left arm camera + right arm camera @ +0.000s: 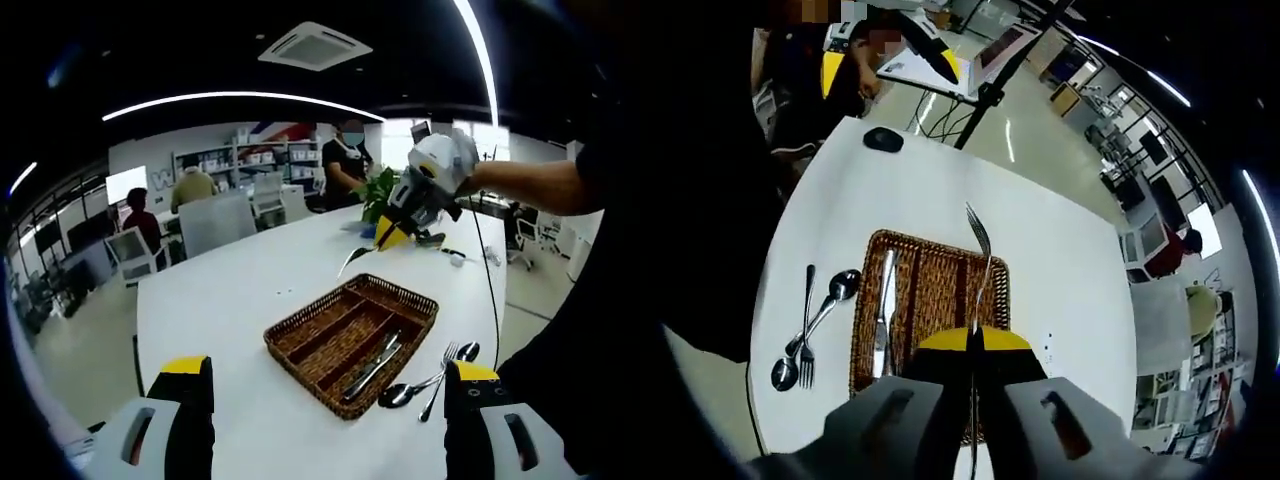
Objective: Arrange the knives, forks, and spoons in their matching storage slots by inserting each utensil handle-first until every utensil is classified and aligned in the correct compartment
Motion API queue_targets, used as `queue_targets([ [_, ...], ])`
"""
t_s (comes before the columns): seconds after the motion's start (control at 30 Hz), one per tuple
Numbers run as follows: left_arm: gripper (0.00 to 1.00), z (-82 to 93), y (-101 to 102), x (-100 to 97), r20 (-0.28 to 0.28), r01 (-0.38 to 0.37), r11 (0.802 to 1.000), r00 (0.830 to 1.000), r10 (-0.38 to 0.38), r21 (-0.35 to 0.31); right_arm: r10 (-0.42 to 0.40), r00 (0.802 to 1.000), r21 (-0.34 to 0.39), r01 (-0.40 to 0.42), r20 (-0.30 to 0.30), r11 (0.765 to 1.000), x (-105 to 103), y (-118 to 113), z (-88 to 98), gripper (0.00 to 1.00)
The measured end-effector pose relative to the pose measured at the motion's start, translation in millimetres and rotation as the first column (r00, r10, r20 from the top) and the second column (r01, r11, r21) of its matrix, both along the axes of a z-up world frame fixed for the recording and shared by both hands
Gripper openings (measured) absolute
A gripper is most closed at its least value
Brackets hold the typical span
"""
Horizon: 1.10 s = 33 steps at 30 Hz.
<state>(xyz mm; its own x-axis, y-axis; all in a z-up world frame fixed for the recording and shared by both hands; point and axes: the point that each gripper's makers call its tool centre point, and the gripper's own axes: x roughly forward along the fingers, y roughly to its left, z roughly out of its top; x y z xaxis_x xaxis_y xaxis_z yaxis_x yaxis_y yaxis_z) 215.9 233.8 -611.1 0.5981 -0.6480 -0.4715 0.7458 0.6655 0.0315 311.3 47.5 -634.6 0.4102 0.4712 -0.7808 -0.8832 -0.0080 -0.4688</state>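
Note:
A brown wicker cutlery tray [300,335] [930,262] with long compartments lies on the white table [230,300]. Knives [375,365] [885,310] rest in one outer compartment. Beside that side of the tray, two spoons [400,393] [840,290] and a fork [440,378] [808,335] lie on the table. My right gripper [973,340] [392,235] hangs above the tray, shut on another fork [980,255] [355,260], whose tines point away from the jaws. My left gripper [328,368] stays low at the table's near edge, jaws wide open and holding nothing.
A black mouse [883,139] lies on the table beyond the tray. A potted plant [375,190] and a cable [485,270] sit at the table's far end. Chairs [215,222] and seated people [190,185] are behind it. The table edge [140,330] drops off at the left.

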Motion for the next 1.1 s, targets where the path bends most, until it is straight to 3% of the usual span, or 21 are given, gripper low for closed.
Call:
queue_targets([
  [0.83, 1.0, -2.0, 7, -7.0, -0.012, -0.045, 0.999, 0.999, 0.045, 0.011, -0.034, 0.998, -0.019, 0.035, 0.057, 0.999, 40, -3, -2.7, 0.0],
  [1.1, 1.0, 2.3, 4, -2.9, 0.003, -0.045, 0.999, 0.999, 0.045, -0.011, -0.086, 0.993, -0.025, 0.089, 0.08, 0.996, 54, -13, -6.6, 0.0],
])
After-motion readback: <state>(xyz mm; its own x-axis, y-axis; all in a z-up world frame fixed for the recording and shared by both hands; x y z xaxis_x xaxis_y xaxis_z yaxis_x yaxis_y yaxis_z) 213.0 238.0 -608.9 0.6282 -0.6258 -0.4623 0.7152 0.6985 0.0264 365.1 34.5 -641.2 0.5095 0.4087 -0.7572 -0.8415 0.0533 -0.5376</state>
